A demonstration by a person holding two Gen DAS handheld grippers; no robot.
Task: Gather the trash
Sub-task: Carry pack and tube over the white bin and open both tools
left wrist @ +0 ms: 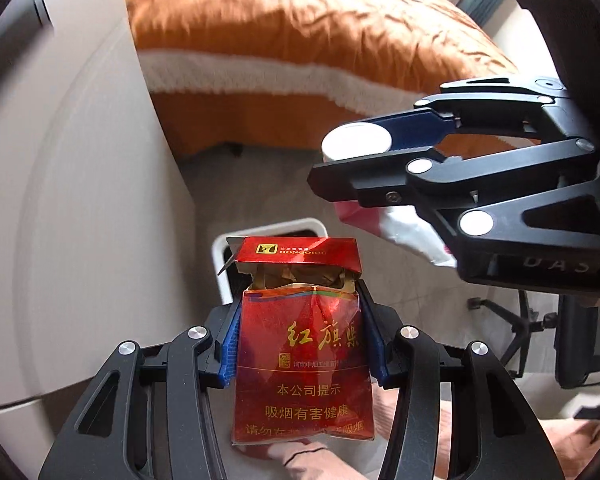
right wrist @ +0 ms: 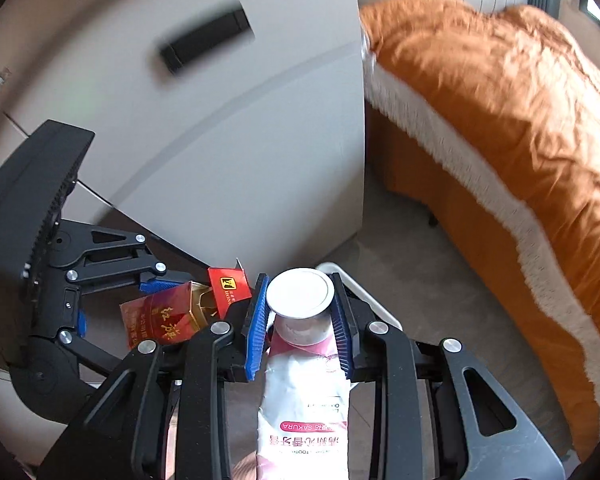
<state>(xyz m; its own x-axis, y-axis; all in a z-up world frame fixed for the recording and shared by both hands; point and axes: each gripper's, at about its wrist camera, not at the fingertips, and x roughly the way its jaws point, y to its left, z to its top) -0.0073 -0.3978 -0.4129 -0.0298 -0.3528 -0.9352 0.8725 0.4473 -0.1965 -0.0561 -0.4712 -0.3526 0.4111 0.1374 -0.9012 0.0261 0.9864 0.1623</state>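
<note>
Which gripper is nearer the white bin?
Left, by a narrow margin. The left gripper, holding the cigarette pack, sits just before the white bin; the right gripper, with the toothpaste tube, hovers right of it.

grey floor (left wrist: 204, 184) bearing a white-rimmed bin (left wrist: 224, 248), a white cabinet (right wrist: 228, 128), and a bed (right wrist: 480, 200) draped in an orange blanket (right wrist: 500, 92).

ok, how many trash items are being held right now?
2. A red cigarette pack, lid flipped open, is clamped in the left tool. A white-capped toothpaste tube is clamped in the right tool. More trash may lie out of view.
</note>
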